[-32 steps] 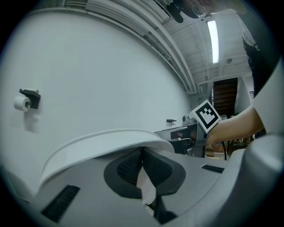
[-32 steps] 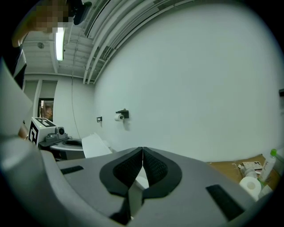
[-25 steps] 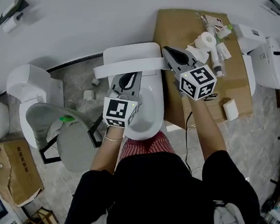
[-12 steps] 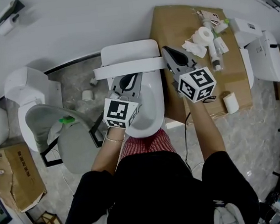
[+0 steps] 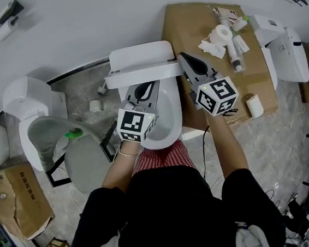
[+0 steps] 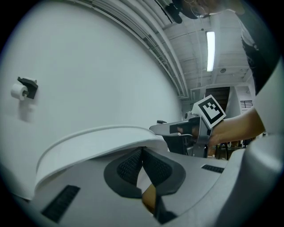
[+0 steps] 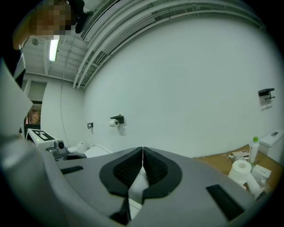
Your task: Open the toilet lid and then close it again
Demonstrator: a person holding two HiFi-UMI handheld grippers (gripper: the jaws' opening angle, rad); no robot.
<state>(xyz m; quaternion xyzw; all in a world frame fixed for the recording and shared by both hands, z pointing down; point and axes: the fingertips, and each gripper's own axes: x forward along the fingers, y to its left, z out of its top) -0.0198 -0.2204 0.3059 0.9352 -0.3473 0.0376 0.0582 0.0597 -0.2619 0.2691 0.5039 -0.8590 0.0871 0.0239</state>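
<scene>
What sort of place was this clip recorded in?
Probably a bathroom mock-up or test room, not a home: several white ceramic toilets side by side, a black wall-mounted toilet-roll holder, flattened brown cardboard on the floor.

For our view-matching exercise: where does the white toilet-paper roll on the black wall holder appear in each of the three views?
Head view: the white toilet-paper roll hangs under its black holder in the top left corner.
Left gripper view: the roll sits at the far left edge, at mid-height.
Right gripper view: the roll is left of centre, at mid-height.
Shared landmark: the plain white wall that carries it.
</scene>
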